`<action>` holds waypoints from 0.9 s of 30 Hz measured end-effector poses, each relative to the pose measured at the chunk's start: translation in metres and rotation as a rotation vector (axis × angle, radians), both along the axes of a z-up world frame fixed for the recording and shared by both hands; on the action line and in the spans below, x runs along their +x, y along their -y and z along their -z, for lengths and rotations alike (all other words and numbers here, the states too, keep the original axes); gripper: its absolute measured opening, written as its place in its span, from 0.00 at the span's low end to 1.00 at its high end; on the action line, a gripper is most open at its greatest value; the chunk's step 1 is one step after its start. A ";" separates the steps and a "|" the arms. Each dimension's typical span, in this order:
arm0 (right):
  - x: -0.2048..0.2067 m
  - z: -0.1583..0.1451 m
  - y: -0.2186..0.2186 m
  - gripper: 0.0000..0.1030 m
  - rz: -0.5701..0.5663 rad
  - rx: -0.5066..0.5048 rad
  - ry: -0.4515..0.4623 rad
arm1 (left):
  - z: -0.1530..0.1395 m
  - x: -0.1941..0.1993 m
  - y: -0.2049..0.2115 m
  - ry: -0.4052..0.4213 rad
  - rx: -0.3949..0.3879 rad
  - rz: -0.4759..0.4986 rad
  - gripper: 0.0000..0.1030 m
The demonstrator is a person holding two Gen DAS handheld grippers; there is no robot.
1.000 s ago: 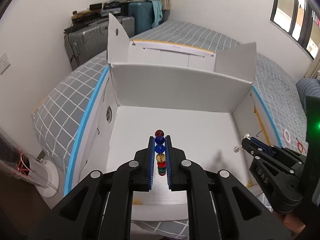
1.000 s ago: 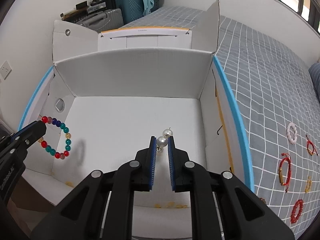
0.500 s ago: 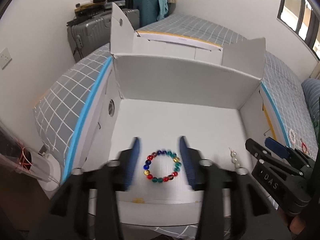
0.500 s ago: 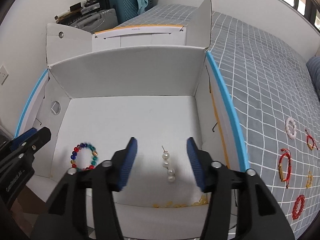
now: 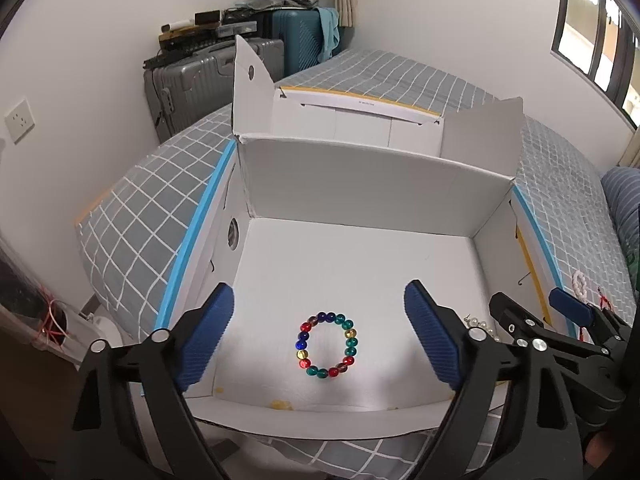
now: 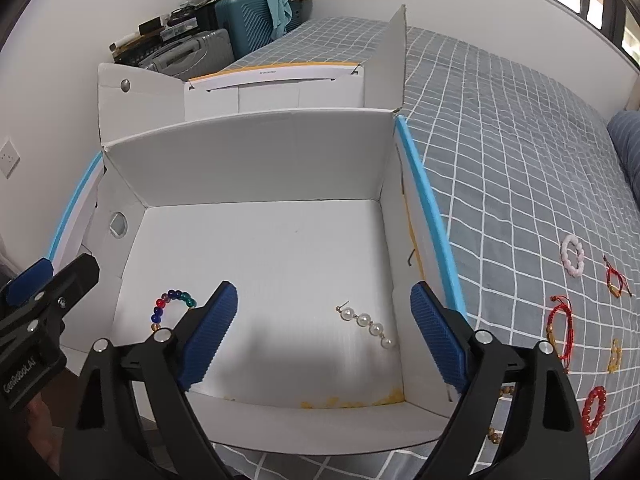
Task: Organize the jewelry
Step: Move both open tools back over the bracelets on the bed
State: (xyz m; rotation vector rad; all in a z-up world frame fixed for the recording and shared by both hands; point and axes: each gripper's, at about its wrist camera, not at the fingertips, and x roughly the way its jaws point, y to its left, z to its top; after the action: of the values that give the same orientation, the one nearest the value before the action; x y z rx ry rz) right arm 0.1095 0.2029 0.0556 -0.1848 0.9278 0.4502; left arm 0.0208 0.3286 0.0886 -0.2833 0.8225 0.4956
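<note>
Since both jaws just opened, bracelet (image 5: pixel 327 345) and earring (image 6: pixel 366 321) lie free in box (image 6: pixel 256 168); you fetch next piece.

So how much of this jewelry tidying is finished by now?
Done: the colourful bead bracelet and the pearl earring lie inside the white box. In hand: nothing; the left hand-held gripper and the right hand-held gripper have just opened. Left: several pieces on the bedspread, such as the white bracelet and a red bead bracelet.
</note>
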 end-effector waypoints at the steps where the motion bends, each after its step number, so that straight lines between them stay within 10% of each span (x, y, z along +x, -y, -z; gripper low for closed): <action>1: 0.000 -0.001 0.002 0.87 0.004 0.003 0.004 | 0.000 0.000 0.001 0.003 0.000 -0.001 0.88; 15: 0.011 -0.028 0.076 0.93 0.110 0.003 0.050 | -0.017 0.027 0.045 0.032 -0.012 0.053 0.94; 27: 0.025 -0.045 0.201 0.93 0.278 -0.015 0.084 | -0.024 0.084 0.165 0.042 0.006 0.276 0.94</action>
State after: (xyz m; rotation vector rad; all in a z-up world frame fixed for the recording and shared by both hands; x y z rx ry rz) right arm 0.1349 0.0015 0.1004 -0.0852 0.8597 0.1778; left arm 0.1046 0.1641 0.1127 -0.1706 0.8048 0.2333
